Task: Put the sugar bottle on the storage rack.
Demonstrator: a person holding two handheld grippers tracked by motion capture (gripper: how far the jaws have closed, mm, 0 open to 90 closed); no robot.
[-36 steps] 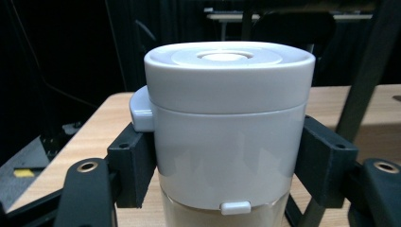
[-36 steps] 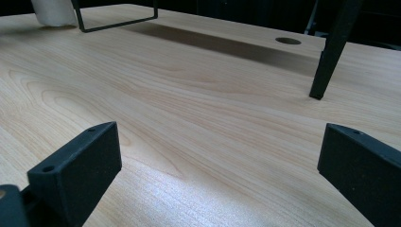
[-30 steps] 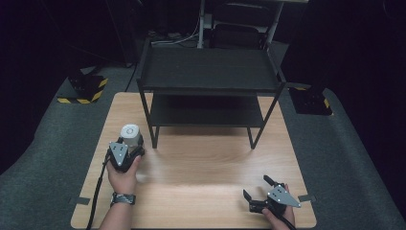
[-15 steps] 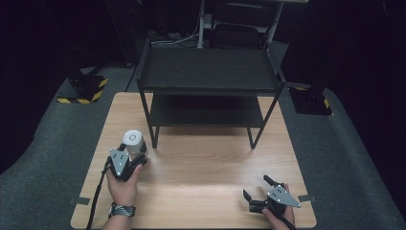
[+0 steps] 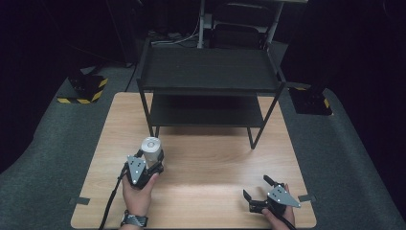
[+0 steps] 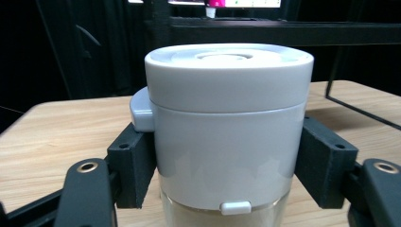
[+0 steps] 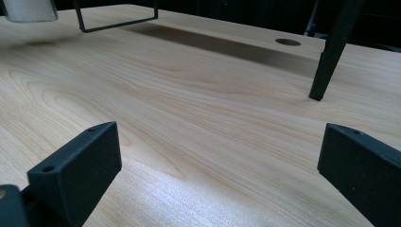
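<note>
White canister (image 5: 151,149): upright, pretty much just off the front-left leg of the black rack (image 5: 208,84)
Left gripper (image 5: 146,165): jaws clamped on the canister's sides, right under its lid
Right gripper (image 5: 258,188): jaws spread wide with nothing in them, low over the wooden tabletop (image 5: 210,163), well off the rack's front-right leg

Left claw (image 5: 152,164) clamped upright, right claw (image 5: 258,188) spread, resting low

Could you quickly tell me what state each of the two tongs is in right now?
Left tongs: closed on the white lidded canister.
Right tongs: open, nothing between the jaws, low over the wooden table.
</note>
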